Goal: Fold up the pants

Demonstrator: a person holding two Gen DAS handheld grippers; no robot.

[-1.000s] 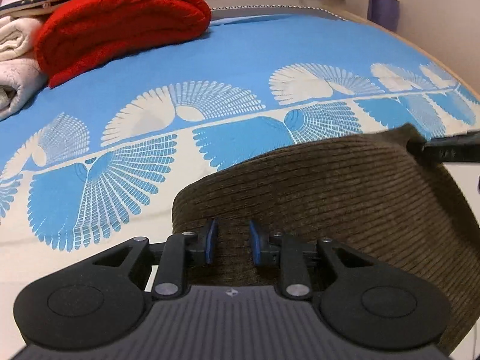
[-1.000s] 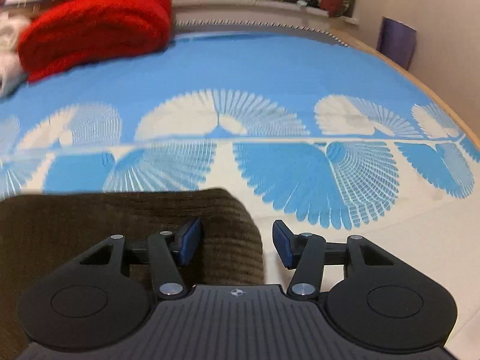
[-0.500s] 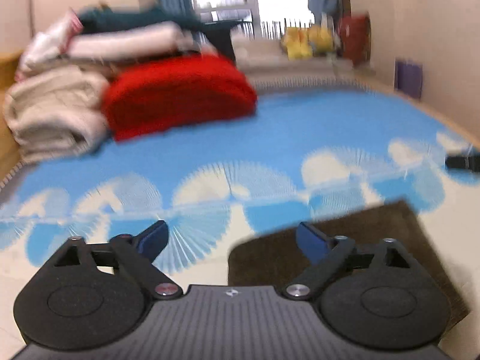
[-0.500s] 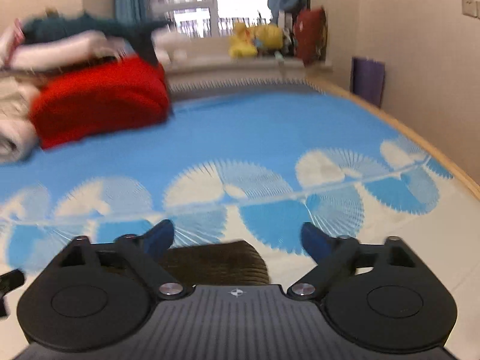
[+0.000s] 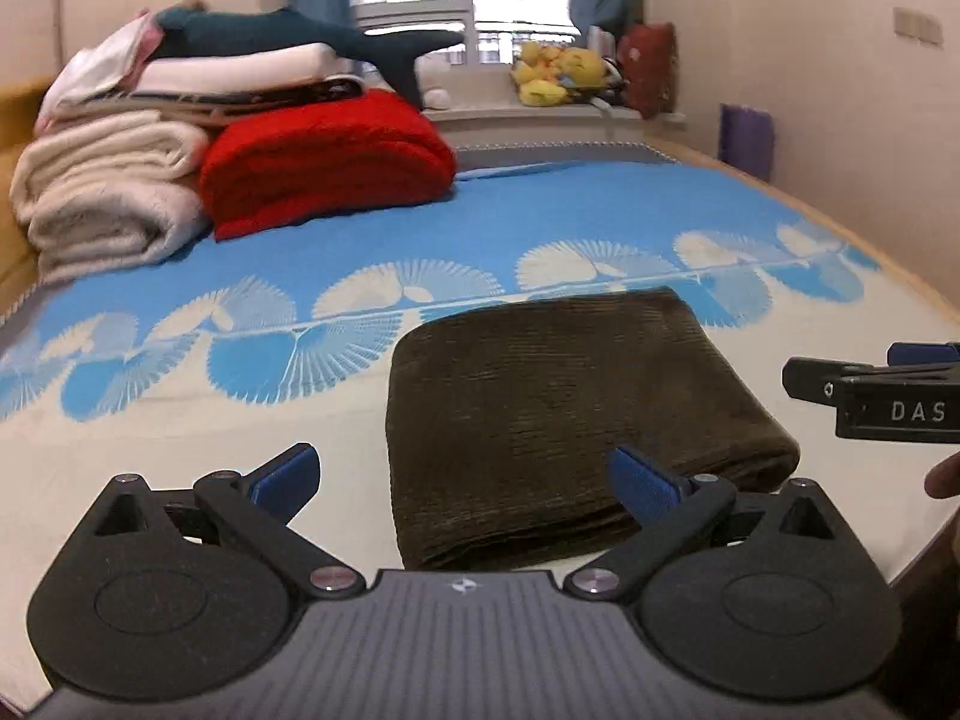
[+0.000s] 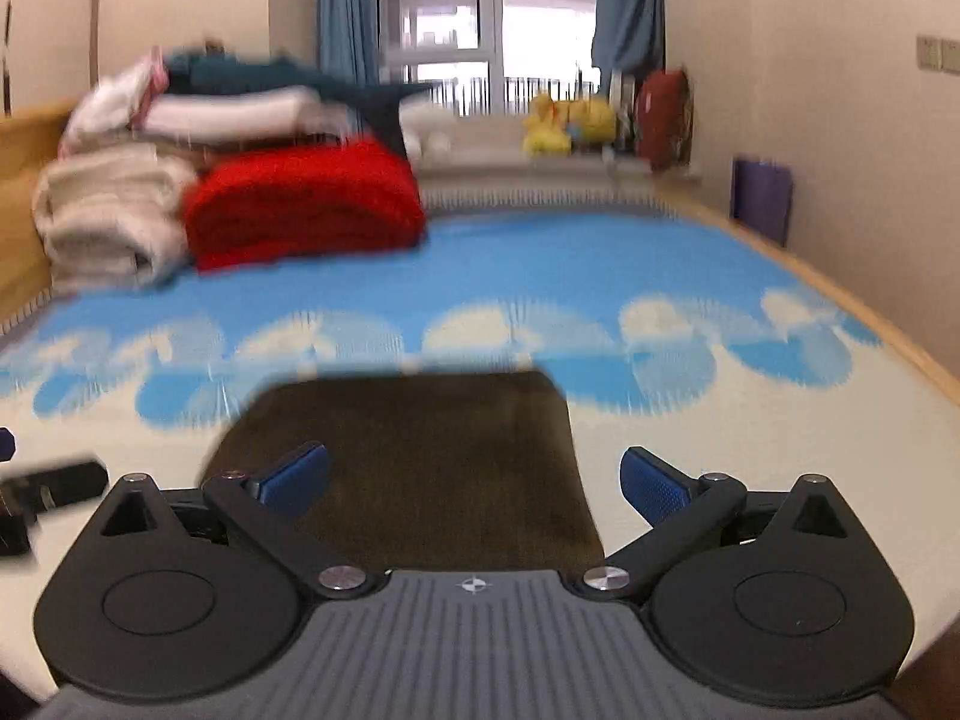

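Spread on the blue-and-cream bedsheet [image 5: 420, 228], the folded brown pants [image 5: 570, 396] lie at twelve o'clock of both empty, wide-open tongs, left gripper [image 5: 465, 480] and right gripper [image 6: 474, 480], long axis crosswise.

Right wrist view motion-blurred; pants [image 6: 408, 468] near edge hidden behind right gripper [image 6: 474, 480]; left gripper [image 6: 36, 498] cropped at frame left.

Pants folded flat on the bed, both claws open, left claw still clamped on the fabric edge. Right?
Not quite. The left claw grips nothing: the left wrist view shows its jaws spread wide above the pants. The pants do lie folded on the bed, and the right claw is open too.
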